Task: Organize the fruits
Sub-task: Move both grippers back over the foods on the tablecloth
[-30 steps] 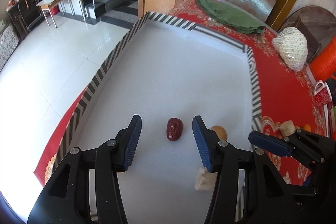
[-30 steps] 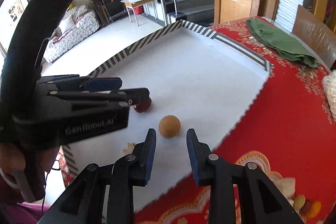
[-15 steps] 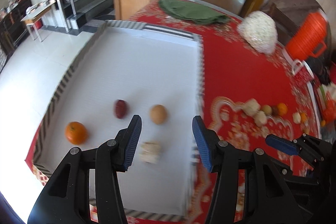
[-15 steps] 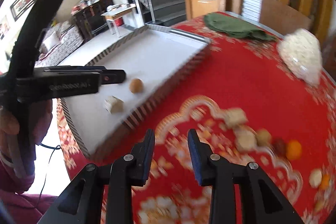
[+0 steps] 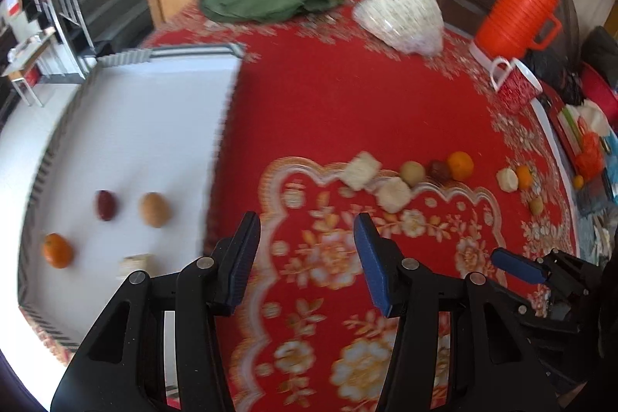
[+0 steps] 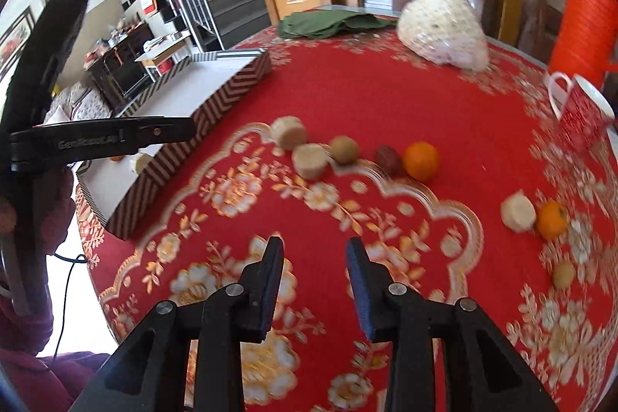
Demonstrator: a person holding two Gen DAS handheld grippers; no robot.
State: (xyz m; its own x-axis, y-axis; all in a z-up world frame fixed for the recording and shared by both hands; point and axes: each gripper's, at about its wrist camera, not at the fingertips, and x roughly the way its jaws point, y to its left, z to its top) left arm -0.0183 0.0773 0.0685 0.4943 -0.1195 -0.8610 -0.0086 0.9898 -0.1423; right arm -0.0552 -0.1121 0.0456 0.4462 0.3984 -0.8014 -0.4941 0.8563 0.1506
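Both tools are spread and empty: the left tool (image 5: pixel 307 257) and the right tool (image 6: pixel 313 275). Ahead of the right tool lies an orange (image 6: pixel 421 161). The tray (image 5: pixel 127 141) sits left of the left tool.

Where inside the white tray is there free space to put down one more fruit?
The white tray is bare in its far half, from the striped far wall down to the dark red fruit and brown fruit. The near end is crowded: orange and pale piece too.
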